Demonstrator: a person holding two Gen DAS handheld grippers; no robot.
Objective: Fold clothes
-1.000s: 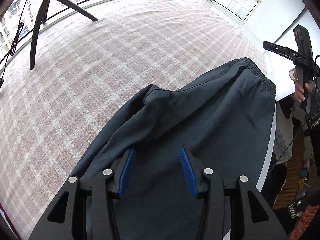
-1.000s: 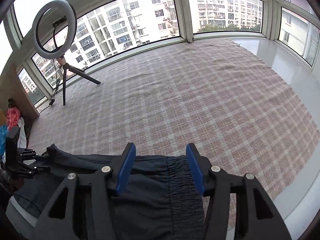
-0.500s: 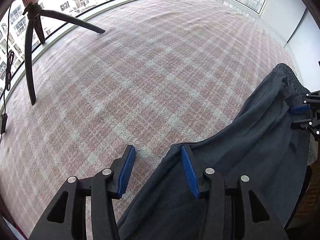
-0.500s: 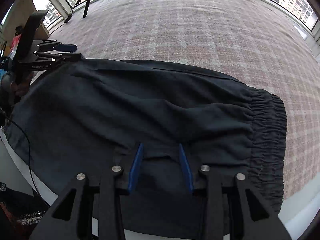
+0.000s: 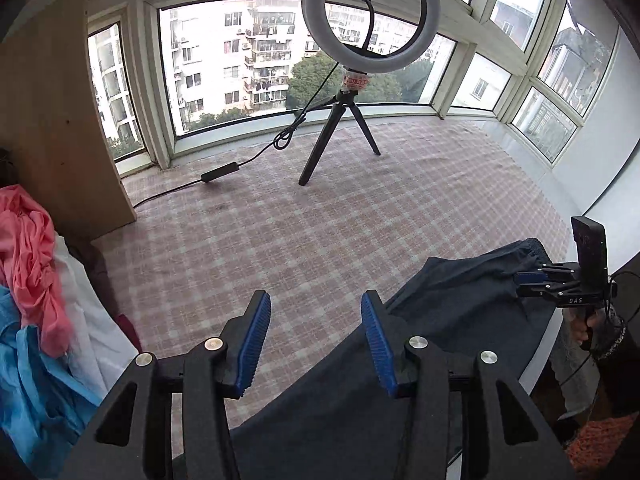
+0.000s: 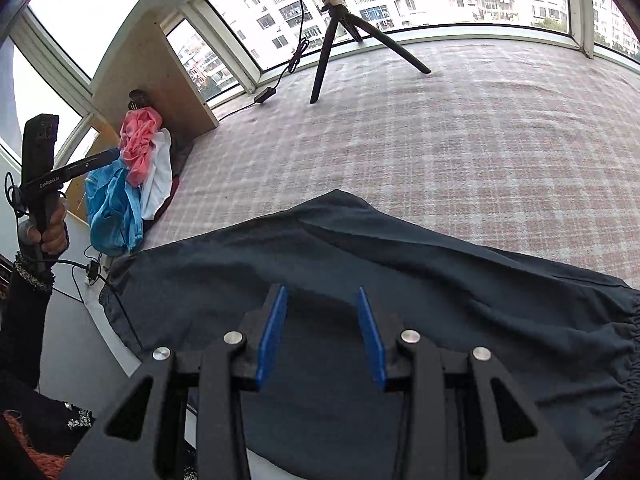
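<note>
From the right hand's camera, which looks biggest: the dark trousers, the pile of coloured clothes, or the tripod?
As they look in the right wrist view:
1. The dark trousers, by far the largest.
2. The pile of coloured clothes.
3. The tripod, slimmest.
The trousers lie nearest the camera and the tripod farthest, so true sizes remain unsure.

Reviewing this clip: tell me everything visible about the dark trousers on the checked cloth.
The dark trousers are navy or charcoal, of thin woven-looking fabric with a gathered elastic waistband. They lie spread and loosely wrinkled on the pink checked cloth, their near edge hanging over the surface's rim. The right gripper hangs over them with nothing pinched between its pads; the left gripper holds nothing.
</note>
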